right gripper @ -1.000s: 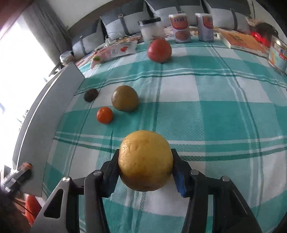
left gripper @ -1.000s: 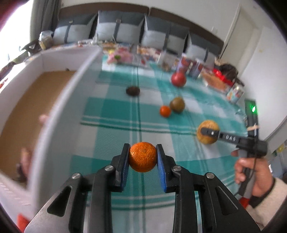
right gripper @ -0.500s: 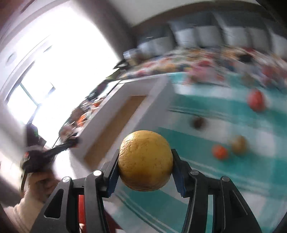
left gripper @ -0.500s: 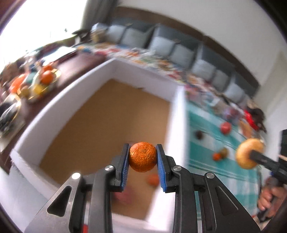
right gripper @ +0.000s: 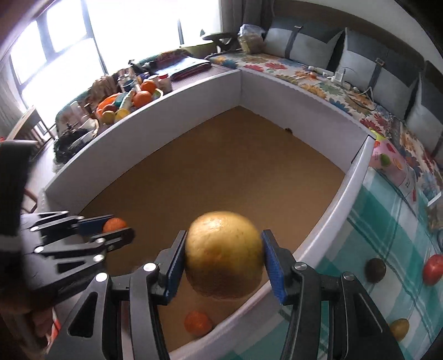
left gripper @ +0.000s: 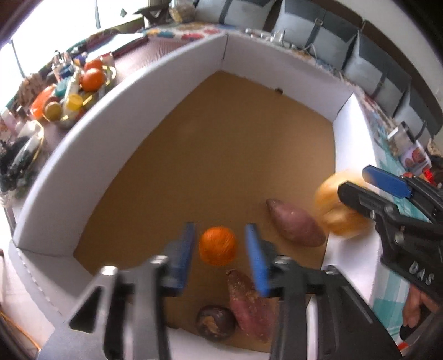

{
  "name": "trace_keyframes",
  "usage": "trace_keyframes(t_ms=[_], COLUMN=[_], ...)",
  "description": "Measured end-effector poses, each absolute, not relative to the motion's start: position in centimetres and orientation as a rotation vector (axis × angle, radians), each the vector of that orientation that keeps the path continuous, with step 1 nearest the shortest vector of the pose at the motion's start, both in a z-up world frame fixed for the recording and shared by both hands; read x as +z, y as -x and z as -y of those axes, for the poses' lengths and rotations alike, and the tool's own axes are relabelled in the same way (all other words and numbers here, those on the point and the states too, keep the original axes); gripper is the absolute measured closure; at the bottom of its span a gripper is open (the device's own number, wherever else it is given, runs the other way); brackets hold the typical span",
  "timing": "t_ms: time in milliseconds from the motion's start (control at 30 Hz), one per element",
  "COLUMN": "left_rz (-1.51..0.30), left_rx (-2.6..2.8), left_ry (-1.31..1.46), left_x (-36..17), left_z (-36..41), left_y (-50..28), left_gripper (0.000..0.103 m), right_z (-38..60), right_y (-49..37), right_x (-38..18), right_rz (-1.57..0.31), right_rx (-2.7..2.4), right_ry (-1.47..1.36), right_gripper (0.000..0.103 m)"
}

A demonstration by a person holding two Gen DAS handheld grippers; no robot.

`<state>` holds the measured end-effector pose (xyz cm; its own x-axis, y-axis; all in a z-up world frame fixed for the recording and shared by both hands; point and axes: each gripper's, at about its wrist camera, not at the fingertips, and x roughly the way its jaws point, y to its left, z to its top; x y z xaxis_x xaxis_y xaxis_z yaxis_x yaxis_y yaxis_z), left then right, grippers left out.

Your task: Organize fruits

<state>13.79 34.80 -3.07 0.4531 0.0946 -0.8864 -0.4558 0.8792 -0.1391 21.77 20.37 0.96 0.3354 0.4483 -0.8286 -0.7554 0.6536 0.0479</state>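
While the left tool [left gripper: 218, 253] has just been opening, the mandarin [left gripper: 218, 246] sits loose between its spread pads over the box [left gripper: 91, 149]. Right tool [right gripper: 224, 265] pinches the orange [right gripper: 223, 254] near the box's right wall.

This was a home living room, no question. A long bench sofa [right gripper: 279, 65] ran along the wall, lined with grey cushions [right gripper: 300, 41] over a flowery cover. Bright windows [right gripper: 69, 41] sat behind, with curtains [right gripper: 249, 12] hanging (daylight pouring in). A teal checked cloth [right gripper: 393, 221] covered the table, and a cluttered side table [right gripper: 121, 97] held household bits.
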Motion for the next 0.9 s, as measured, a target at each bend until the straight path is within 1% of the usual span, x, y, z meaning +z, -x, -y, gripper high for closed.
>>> trace_keyframes(t_ms=[33, 67, 100, 133, 167, 200, 267, 367, 467, 533, 567, 633, 700, 767, 900], left_rz=[-1.028, -1.006, -0.979, -0.954, -0.926, -0.898, -0.841, -0.767, -0.722, -0.703, -0.697, -0.694, -0.723, -0.787, -0.871], left_rx=[0.370, 0.387, 0.397, 0.397, 0.395, 0.394, 0.383, 0.342, 0.263, 0.189, 0.154, 0.076, -0.011, -0.067, -0.103], left_ry=[0.374, 0.366, 0.360, 0.359, 0.358, 0.353, 0.335, 0.303, 0.269, 0.251, 0.245, 0.236, 0.217, 0.171, 0.114], left_x=[-2.6, -2.0, -1.4, -0.8, -0.1, 0.7, 2.4, 4.3, 5.7, 6.4, 6.5, 6.2, 4.9, 2.4, -3.2], left_z=[-34.7, -34.6, -34.3, -34.2, -33.8, -33.3, -31.6, -28.5, -24.2, -20.6, -18.8, -14.9, -10.8, -6.8, -1.8], left_y=[-13.5, -13.2, -13.0, -12.4, -11.9, -11.4, -10.2, -8.9, -7.7, -7.4, -7.3, -7.5, -8.3, -9.9, -12.7], left_gripper=[0.033, 0.028, 0.028, 0.028, 0.028, 0.028, 0.024, 0.021, 0.020, 0.019, 0.016, 0.013, 0.013, 0.013, 0.013], right_z=[-20.1, -19.7, -19.1, -18.5, -17.0, -15.7, -12.8, -5.8, 2.9, 8.2, 11.5, 16.6, 21.3, 25.5, 29.4], right_y=[-21.9, -22.1, -22.3, -22.3, -22.0, -21.8, -21.2, -19.7, -18.0, -17.2, -16.7, -15.9, -15.1, -14.4, -13.6], right_x=[1.3, 1.9, 2.6, 3.5, 4.8, 5.6, 7.1, 7.2, 4.3, 1.4, -0.7, -3.9, -6.6, -8.5, -10.1], right_rz=[-0.918, -0.901, -0.888, -0.876, -0.840, -0.809, -0.758, -0.698, -0.676, -0.705, -0.731, -0.786, -0.836, -0.864, -0.886], right_rx=[0.804, 0.794, 0.785, 0.784, 0.784, 0.778, 0.752, 0.695, 0.560, 0.464, 0.403, 0.295, 0.185, 0.099, 0.009], right_ry=[0.359, 0.334, 0.300, 0.276, 0.237, 0.218, 0.186, 0.128, 0.118, 0.131, 0.142, 0.173, 0.186, 0.170, 0.134], right_gripper=[0.050, 0.045, 0.040, 0.032, 0.026, 0.024, 0.014, 0.002, 0.000, 0.000, 0.000, 0.000, 0.000, 0.000, 0.000])
